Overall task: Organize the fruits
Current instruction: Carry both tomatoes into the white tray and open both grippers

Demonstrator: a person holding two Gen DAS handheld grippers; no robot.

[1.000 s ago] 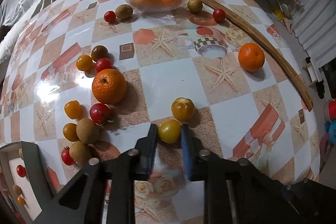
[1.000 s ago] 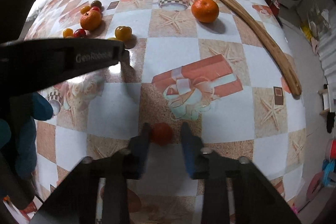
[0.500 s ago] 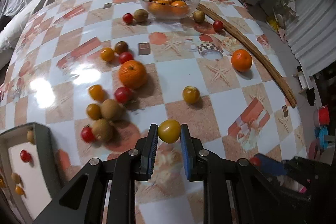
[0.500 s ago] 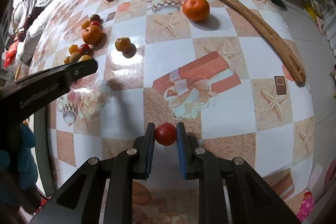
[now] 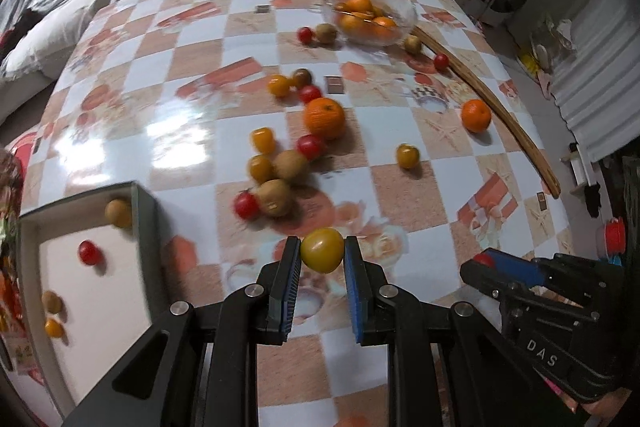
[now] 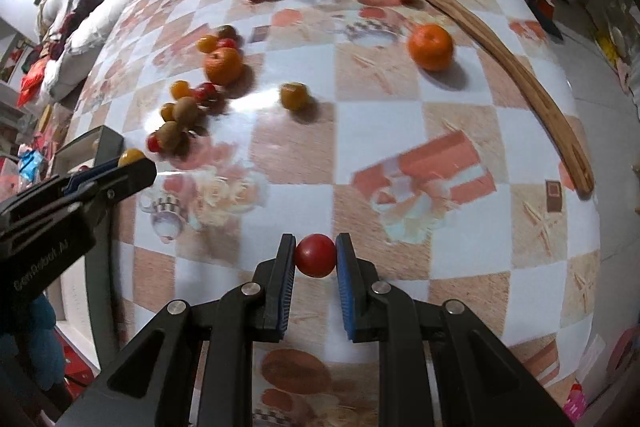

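Note:
My left gripper [image 5: 322, 255] is shut on a yellow tomato [image 5: 322, 254] and holds it above the table, to the right of a grey box [image 5: 144, 227] that has several small fruits inside. My right gripper [image 6: 315, 254] is shut on a red tomato [image 6: 315, 255], lifted over the table's near part. In the left wrist view the right gripper [image 5: 486, 263] shows at the lower right. In the right wrist view the left gripper [image 6: 134, 163] shows at the left with the yellow tomato [image 6: 131, 157].
A cluster of oranges, kiwis and small tomatoes [image 5: 288, 163] lies mid-table. A glass bowl of oranges [image 5: 370, 15] stands at the far side. A lone orange [image 5: 475, 115] and a curved wooden stick [image 5: 500, 115] lie at the right. A lone yellow tomato [image 5: 407, 155] sits between.
Both grippers closed on their tomatoes and lifted them off the table. Both have pulled back and swung left, so the grey box has come into view.

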